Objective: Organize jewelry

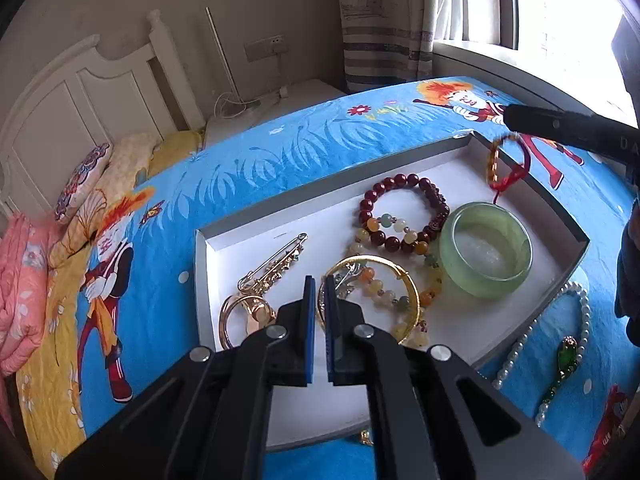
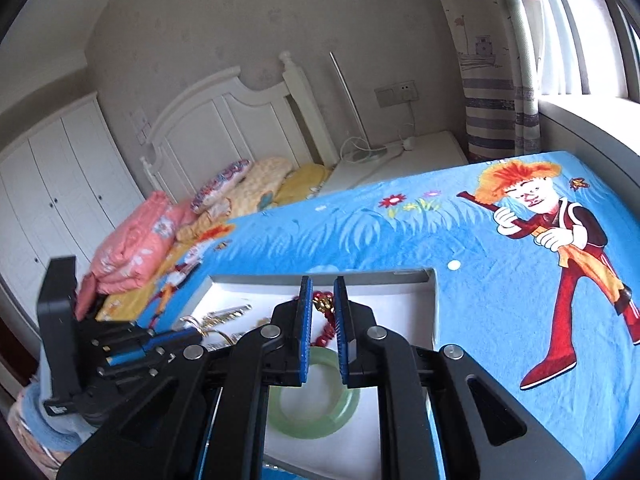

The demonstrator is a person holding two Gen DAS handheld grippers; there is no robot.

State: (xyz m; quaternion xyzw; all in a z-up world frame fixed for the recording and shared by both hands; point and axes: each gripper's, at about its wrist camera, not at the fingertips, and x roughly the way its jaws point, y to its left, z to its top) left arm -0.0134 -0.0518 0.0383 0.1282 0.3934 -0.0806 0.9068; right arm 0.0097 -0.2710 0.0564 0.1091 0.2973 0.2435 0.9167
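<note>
1. Risk first: the right gripper (image 2: 322, 312), jaws narrowed onto a red cord bracelet with a gold charm (image 1: 508, 164), dangles it above the far right corner of the shallow white tray (image 1: 248, 236); released early, it could drop outside onto the blue bedspread (image 1: 256, 160).
2. Landing on the glassy green bangle (image 1: 486, 250) could tangle cord with the dark red bead bracelet (image 1: 402, 212).
3. The left gripper (image 1: 319, 292) hovers nearly closed, empty, over the thin gold bangle (image 1: 372, 292).
4. A pearl necklace (image 1: 560, 328) with a green pendant lies off the tray's right edge, on the bedspread.
</note>
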